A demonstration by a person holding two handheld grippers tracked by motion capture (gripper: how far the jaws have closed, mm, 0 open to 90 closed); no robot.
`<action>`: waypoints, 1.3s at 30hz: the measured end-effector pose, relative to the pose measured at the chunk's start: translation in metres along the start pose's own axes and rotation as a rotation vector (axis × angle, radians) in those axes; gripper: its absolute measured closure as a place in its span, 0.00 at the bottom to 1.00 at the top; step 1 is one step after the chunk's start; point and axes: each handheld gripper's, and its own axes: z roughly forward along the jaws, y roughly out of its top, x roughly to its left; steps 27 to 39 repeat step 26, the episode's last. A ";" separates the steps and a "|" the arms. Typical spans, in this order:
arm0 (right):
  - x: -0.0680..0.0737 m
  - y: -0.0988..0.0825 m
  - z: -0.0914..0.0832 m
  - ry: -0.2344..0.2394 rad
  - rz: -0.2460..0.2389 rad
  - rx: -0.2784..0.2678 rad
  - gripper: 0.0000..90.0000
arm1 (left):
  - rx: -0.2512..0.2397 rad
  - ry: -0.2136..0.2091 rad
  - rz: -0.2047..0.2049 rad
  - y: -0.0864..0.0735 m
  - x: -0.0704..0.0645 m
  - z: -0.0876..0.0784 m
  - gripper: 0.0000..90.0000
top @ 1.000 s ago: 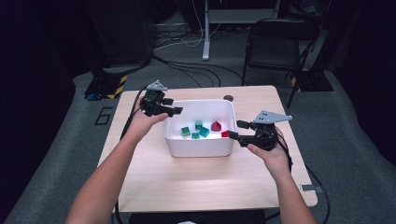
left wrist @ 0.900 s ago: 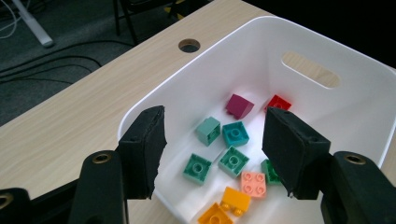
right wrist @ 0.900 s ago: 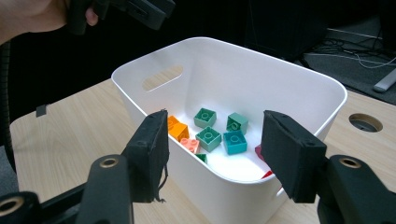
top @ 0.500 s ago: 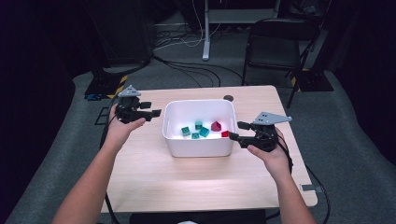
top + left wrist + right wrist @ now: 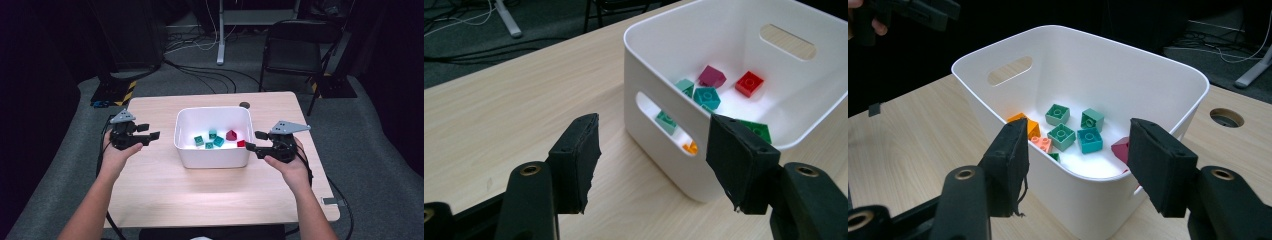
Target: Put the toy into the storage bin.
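We hold both grippers beside the white plastic bin (image 5: 212, 157) of coloured toy bricks (image 5: 1061, 136): left gripper (image 5: 154, 135) empty, jaws just widening; right gripper (image 5: 251, 146) wide open, empty too.

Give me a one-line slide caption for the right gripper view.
Open black right gripper facing a white plastic bin of small green, teal, orange and maroon toy bricks on a light wooden table.

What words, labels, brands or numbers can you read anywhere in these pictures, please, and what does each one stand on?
None can be read.
The white bin and the toy bricks in it bear no print; the bricks carry only plain studs.
The wooden table is unmarked.
The yellow and black striped patch on the floor is a hazard pattern, not text.
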 end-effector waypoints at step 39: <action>-0.023 -0.060 0.010 -0.123 0.051 0.114 0.44 | 0.075 0.024 -0.064 -0.094 0.009 0.026 0.33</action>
